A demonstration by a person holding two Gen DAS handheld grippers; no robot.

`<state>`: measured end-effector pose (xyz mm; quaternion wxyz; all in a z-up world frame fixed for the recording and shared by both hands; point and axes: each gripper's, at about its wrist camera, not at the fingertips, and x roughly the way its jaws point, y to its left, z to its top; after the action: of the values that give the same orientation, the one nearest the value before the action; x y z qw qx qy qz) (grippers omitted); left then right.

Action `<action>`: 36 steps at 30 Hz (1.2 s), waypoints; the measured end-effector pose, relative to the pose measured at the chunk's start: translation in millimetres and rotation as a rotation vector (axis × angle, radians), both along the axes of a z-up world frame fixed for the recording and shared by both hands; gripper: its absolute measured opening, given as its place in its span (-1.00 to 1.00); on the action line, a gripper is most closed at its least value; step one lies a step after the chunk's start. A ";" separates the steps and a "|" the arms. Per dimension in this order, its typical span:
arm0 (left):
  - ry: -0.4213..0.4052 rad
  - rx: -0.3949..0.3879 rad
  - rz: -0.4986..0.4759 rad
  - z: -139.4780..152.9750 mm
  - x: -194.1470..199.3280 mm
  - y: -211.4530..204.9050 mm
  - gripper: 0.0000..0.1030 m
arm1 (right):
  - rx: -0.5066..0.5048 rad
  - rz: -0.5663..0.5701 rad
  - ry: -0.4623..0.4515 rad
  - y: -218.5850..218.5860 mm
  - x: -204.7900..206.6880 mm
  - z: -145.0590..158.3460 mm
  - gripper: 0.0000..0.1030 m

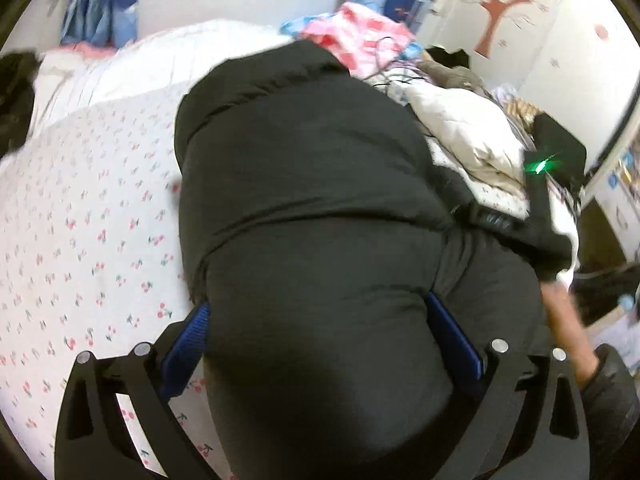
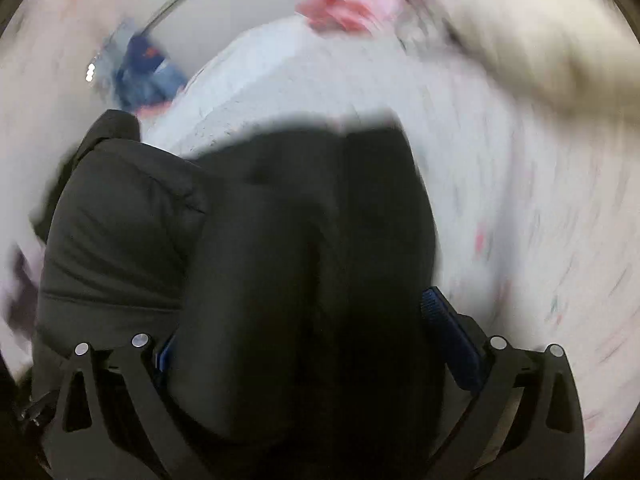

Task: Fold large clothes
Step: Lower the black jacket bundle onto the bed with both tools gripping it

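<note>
Left wrist view: left tool (image 1: 318, 332) grips the black jacket (image 1: 304, 200) lying on the bed (image 1: 80, 220). Right tool (image 2: 296, 320) clamps its own thick fold. Risk: puffy fabric slips out; pile of clothes (image 1: 460, 140) at 2 o'clock snags.

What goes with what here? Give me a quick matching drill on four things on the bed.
1. jacket
2. sheet
3. pink cloth
4. cream quilt

A. far end of the bed, behind the jacket
B. cherry print, under the jacket
C. black, held by both grippers
D. bunched right of the jacket

Pairs: 1-C, 2-B, 3-A, 4-D
</note>
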<state>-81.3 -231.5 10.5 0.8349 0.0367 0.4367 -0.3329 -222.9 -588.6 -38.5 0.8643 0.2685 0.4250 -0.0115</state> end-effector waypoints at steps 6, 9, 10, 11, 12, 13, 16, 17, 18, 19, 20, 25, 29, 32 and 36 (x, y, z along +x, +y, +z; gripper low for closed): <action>-0.003 -0.182 0.090 39.5 4.1 26.2 0.86 | 0.091 0.019 0.044 4.6 -8.9 1.7 0.89; -0.044 -0.198 0.151 45.1 12.0 38.8 0.87 | 0.135 0.024 0.043 17.7 -10.2 8.8 0.89; -0.019 -0.178 0.147 38.4 19.9 33.8 0.87 | 0.150 0.022 0.035 21.5 -13.6 8.0 0.89; 0.052 -0.129 0.131 21.1 34.5 24.9 0.87 | 0.161 0.025 0.030 24.9 -17.2 10.2 0.89; 0.105 -0.095 0.128 6.5 41.5 19.5 0.87 | 0.165 0.026 0.021 27.9 -21.4 10.8 0.89; 0.168 -0.108 0.141 -13.1 47.8 22.0 0.88 | 0.167 0.025 0.013 27.0 -22.2 10.2 0.89; 0.204 -0.150 0.133 -28.1 42.6 37.5 0.89 | 0.157 0.043 -0.001 33.4 -21.1 12.4 0.89; 0.210 -0.166 0.138 -29.6 38.3 44.1 0.89 | 0.156 0.049 -0.003 39.5 -17.4 12.6 0.89; 0.215 -0.193 0.141 -29.6 33.7 52.2 0.89 | 0.165 0.065 -0.008 50.3 -17.1 13.2 0.89; 0.212 -0.203 0.150 -30.6 31.0 58.0 0.89 | 0.170 0.085 -0.014 63.2 -8.7 16.2 0.89; 0.203 -0.205 0.171 -28.8 29.2 67.2 0.89 | 0.155 0.106 -0.021 82.6 1.4 22.1 0.89; 0.141 -0.152 0.362 -4.8 31.5 154.9 0.88 | 0.272 0.306 -0.026 180.9 55.2 18.6 0.89; 0.153 -0.032 0.448 -14.3 25.9 213.7 0.89 | 0.261 0.476 0.024 234.2 76.0 2.8 0.89; 0.143 -0.016 0.386 -40.1 17.9 211.8 0.90 | 0.131 0.478 0.028 212.1 73.0 3.2 0.89; 0.072 0.055 0.347 -42.2 10.1 181.1 0.90 | 0.043 0.481 0.121 187.9 63.5 4.8 0.87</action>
<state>-71.1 -50.3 -31.7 0.8624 -0.0284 0.4748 -0.1729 -159.5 -400.6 -33.7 0.8093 0.1767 0.5280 0.1872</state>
